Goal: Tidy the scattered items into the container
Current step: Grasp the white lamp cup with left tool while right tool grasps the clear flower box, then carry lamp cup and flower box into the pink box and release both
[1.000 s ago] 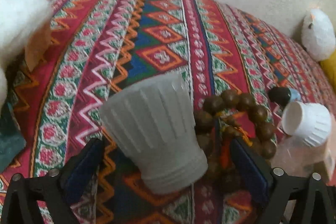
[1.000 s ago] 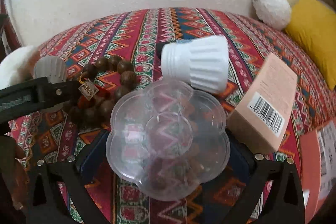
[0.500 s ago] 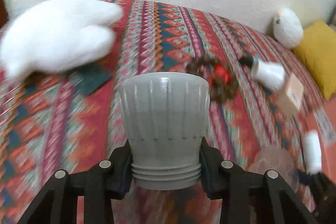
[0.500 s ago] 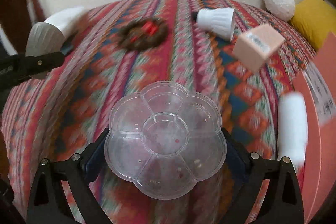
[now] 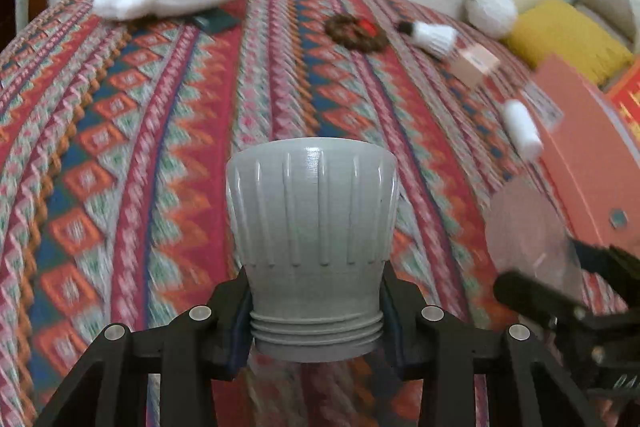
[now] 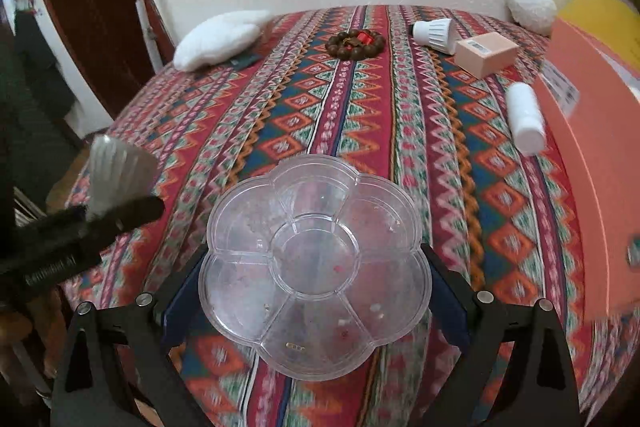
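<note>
- Jaws of the left gripper [image 5: 316,303] clamp the threaded neck of a grey ribbed bulb housing [image 5: 314,227], held clear above the patterned bedspread [image 5: 160,107].
- The right gripper [image 6: 316,287] squeezes a clear flower-shaped tray [image 6: 316,263] by its opposite edges, also raised off the cloth; its compartments hold only a few specks.
- Beyond them, scattered items lie on the bedspread: a wooden bead bracelet [image 6: 355,43], a white ribbed bulb housing [image 6: 434,33], a small pink box [image 6: 486,53] and a white cylinder [image 6: 524,117].
- A salmon-pink box [image 6: 592,163] sits at the right edge; this is probably the container, though its opening is not visible.
- Judged step: both held items are in transit toward the container.
- The next move calls for carrying each over the opening and releasing it without crushing the thin tray.
</note>
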The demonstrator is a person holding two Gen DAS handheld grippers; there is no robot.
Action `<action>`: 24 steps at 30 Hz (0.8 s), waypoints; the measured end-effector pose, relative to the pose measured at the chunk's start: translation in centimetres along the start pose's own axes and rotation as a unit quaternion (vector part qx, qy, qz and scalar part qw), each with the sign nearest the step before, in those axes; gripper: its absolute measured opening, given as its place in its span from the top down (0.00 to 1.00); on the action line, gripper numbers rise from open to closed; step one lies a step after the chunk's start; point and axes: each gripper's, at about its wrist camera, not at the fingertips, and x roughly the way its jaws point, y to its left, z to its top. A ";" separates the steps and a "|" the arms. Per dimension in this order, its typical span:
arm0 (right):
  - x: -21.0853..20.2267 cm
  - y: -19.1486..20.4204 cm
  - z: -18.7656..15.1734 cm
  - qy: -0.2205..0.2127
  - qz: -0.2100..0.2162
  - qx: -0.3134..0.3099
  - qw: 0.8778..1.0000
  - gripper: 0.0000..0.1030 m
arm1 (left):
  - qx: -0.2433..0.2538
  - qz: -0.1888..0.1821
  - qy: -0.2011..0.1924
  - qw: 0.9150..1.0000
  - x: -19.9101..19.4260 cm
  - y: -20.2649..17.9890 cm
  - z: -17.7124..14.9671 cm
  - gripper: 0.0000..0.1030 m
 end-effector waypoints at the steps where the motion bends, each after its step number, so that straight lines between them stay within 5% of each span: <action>1: -0.8 -0.1 -0.7 -0.004 0.000 0.002 1.000 0.05 | 0.005 -0.005 0.003 1.000 -0.4 -0.4 -0.7 0.57; 11: -7.7 -3.8 -7.0 -0.045 -0.009 0.059 0.997 0.05 | 0.070 -0.045 0.011 0.996 -2.9 -6.4 -4.0 0.57; 24: -15.6 -9.9 -10.5 -0.105 -0.057 0.133 0.984 0.05 | 0.155 -0.105 0.001 0.982 -5.3 -14.8 -4.0 0.57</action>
